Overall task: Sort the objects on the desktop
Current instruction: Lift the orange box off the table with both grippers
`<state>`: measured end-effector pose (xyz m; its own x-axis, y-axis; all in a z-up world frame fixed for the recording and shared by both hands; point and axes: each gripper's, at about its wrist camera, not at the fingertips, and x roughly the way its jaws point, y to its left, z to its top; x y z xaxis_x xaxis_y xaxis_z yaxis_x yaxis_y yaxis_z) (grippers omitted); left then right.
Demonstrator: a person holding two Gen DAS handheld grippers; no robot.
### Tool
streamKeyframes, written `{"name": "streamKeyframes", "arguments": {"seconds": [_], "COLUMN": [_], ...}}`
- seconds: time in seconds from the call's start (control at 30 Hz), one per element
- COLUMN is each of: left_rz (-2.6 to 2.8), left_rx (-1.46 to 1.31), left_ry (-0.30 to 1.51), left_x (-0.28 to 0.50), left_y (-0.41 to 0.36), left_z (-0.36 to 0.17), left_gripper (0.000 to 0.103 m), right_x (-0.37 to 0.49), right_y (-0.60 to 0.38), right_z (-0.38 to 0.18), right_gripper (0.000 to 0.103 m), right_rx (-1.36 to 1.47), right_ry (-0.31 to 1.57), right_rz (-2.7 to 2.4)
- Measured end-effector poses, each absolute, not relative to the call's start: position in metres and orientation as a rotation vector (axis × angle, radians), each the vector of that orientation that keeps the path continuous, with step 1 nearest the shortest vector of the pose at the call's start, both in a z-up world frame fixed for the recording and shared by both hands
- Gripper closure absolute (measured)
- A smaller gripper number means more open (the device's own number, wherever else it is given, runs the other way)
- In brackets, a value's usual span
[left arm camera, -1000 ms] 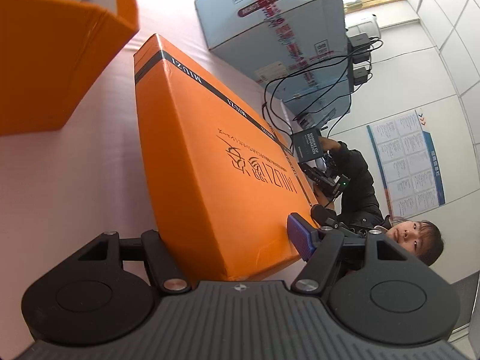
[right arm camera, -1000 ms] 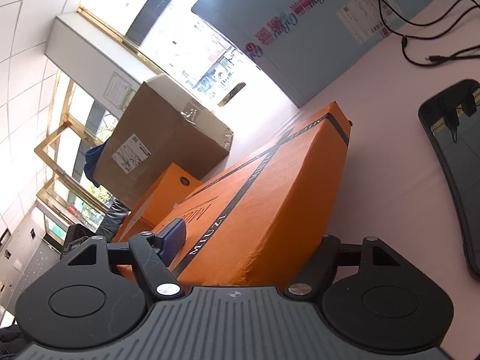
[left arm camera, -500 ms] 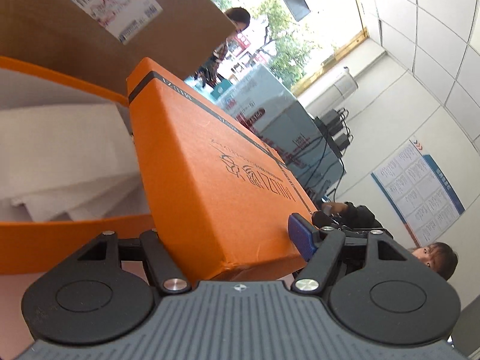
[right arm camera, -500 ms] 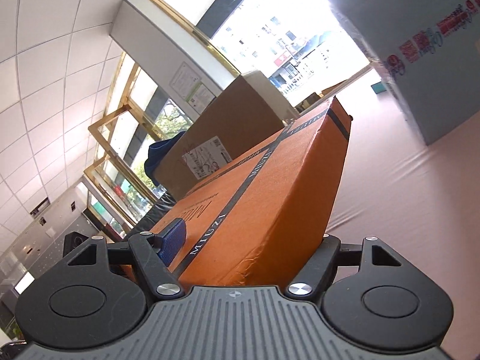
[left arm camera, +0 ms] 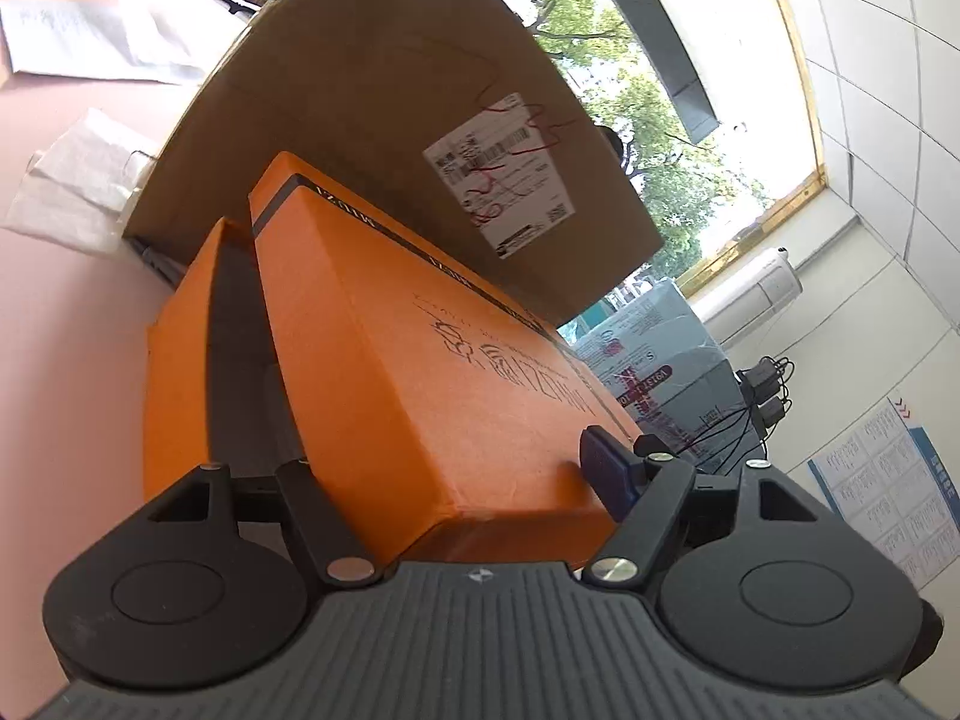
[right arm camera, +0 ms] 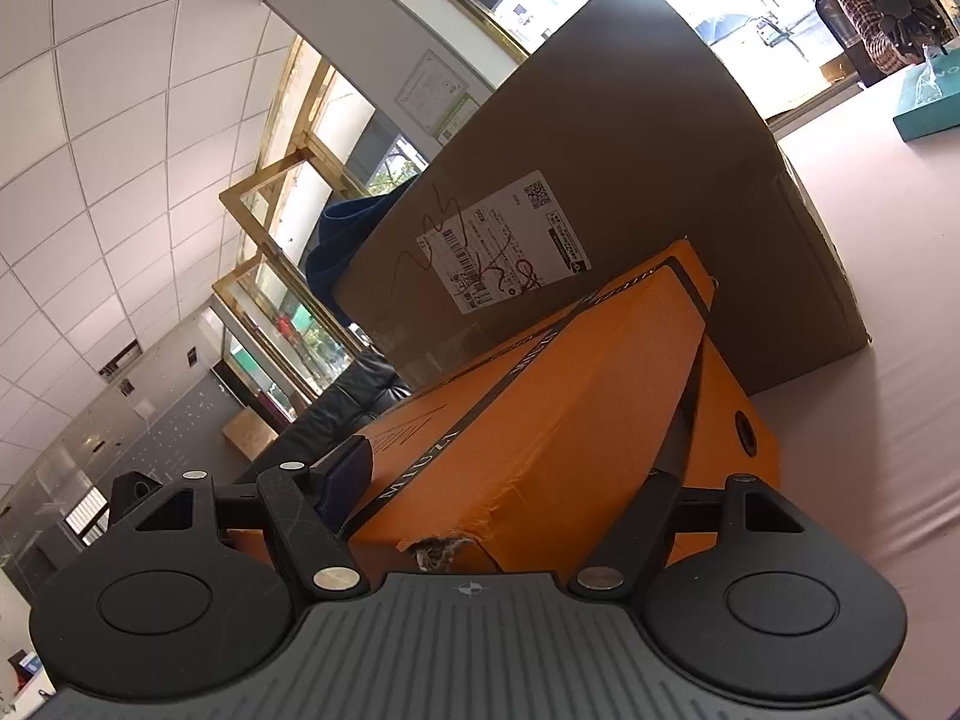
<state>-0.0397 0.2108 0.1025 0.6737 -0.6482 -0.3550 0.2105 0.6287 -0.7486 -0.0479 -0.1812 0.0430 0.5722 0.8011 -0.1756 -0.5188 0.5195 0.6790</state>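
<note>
Two grippers on lid: left gripper (left arm camera: 462,480) and right gripper (right arm camera: 504,480) each clamp an end of the orange box lid (left arm camera: 420,372); the left jaws are opening.
Brown carton (right arm camera: 600,192): upper centre, behind the orange pair.
Orange box base (right arm camera: 738,420): lower centre, under the tilted lid.
Progress: lid is over the base, seemingly not seated.
Left: lower, release.
</note>
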Motion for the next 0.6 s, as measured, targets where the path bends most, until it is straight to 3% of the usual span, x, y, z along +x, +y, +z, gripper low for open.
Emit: {"name": "streamKeyframes", "arguments": {"seconds": [0.27, 0.6], "left_rz": [-0.484, -0.470], "left_rx": [-0.734, -0.744], "left_ry": [0.675, 0.752], "left_x": [-0.027, -0.043], "left_y": [0.217, 0.215], "left_z": [0.092, 0.098], "left_gripper": [0.031, 0.028], "right_x": [-0.035, -0.050], "right_y": [-0.161, -0.168], "right_z": [0.038, 0.038], "right_gripper": [0.032, 0.020], "right_rx": [0.595, 0.585], "right_ry": [0.561, 0.622], "right_rz": [0.793, 0.765]}}
